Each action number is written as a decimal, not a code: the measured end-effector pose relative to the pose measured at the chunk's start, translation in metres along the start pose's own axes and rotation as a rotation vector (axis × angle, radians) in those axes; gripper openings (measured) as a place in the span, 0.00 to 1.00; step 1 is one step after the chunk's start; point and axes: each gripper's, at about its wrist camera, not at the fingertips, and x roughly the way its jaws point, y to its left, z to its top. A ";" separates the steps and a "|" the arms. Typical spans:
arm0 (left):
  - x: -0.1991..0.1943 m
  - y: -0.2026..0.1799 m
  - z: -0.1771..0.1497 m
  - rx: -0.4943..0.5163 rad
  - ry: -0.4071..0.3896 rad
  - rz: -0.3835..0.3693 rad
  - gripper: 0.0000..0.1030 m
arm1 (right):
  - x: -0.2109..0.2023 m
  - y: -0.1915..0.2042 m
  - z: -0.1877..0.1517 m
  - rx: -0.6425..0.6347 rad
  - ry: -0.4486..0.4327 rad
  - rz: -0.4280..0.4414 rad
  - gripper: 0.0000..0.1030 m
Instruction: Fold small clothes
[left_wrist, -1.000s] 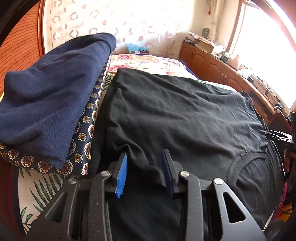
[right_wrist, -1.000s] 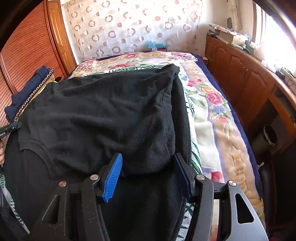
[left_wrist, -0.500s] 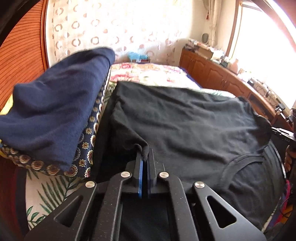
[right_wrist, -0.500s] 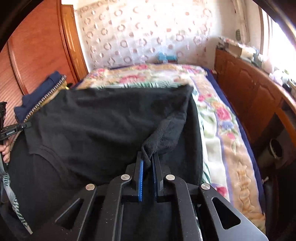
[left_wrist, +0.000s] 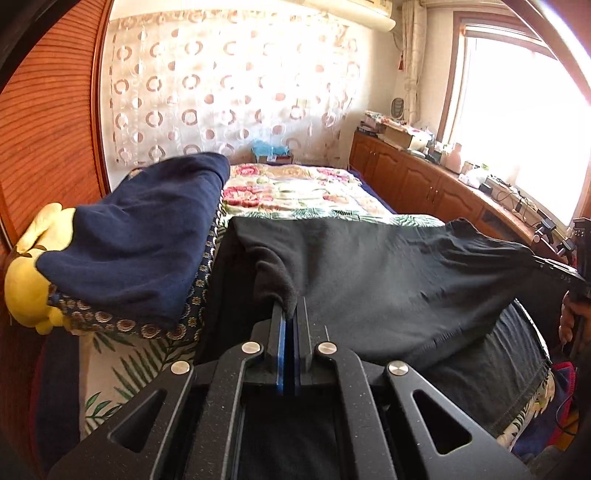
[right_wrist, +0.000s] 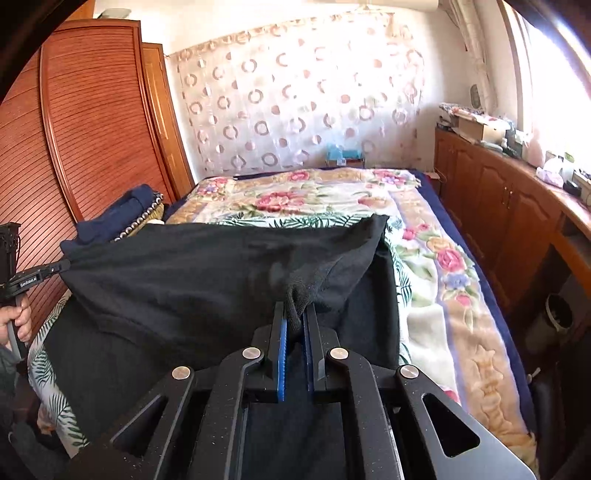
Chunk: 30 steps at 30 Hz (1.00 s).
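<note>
- A yellow plush toy (left_wrist: 27, 273) beneath a folded navy blue cloth (left_wrist: 136, 240) is shown only in the left wrist view.
- A corner of the black knit garment (left_wrist: 388, 280) is pinched by the left gripper (left_wrist: 290, 314), another by the right gripper (right_wrist: 295, 314).
- The garment is held raised and stretched over the floral-quilted bed (right_wrist: 436, 266), its lower part draped there.
</note>
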 end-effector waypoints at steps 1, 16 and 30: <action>-0.005 0.001 -0.001 0.002 -0.008 0.004 0.03 | -0.005 0.000 -0.002 0.000 -0.005 0.004 0.07; -0.050 0.003 -0.047 -0.006 0.005 0.024 0.03 | -0.058 0.002 -0.034 0.040 -0.008 0.080 0.07; -0.018 0.013 -0.085 -0.007 0.140 0.070 0.03 | 0.021 -0.006 -0.052 -0.001 0.175 -0.036 0.07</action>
